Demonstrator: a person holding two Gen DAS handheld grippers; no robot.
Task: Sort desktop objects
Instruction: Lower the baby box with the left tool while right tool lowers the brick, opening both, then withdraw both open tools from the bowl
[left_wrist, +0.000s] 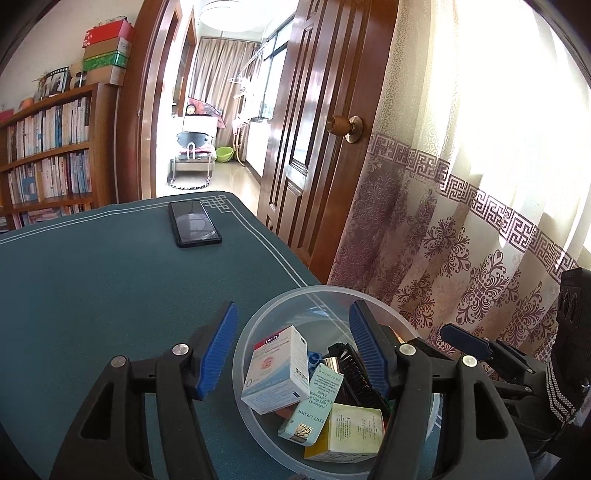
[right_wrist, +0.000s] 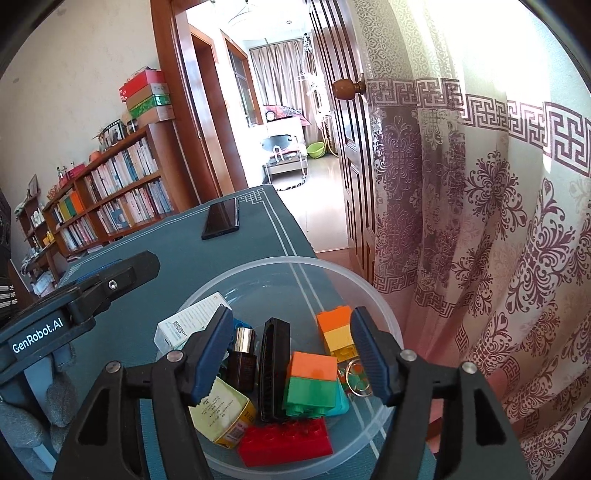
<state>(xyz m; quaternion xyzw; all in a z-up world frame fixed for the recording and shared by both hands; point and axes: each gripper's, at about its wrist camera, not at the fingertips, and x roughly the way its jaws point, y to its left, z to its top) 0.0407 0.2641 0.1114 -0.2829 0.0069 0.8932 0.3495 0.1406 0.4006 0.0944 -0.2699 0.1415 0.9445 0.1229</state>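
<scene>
1. Left gripper (left_wrist: 291, 350) stood spread, empty, above the clear bowl (left_wrist: 258, 325).
2. Phone (left_wrist: 194, 223) lay flat at the table's far end: probably rigid, slick, fragile; grasp its long edges.
3. Right gripper (right_wrist: 290, 352) stood spread, empty, over the bowl's blocks (right_wrist: 312, 384).

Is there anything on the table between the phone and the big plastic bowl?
No. In both wrist views only bare green tablecloth lies between the phone and the plastic bowl, crossed by the cloth's white border lines.
</scene>
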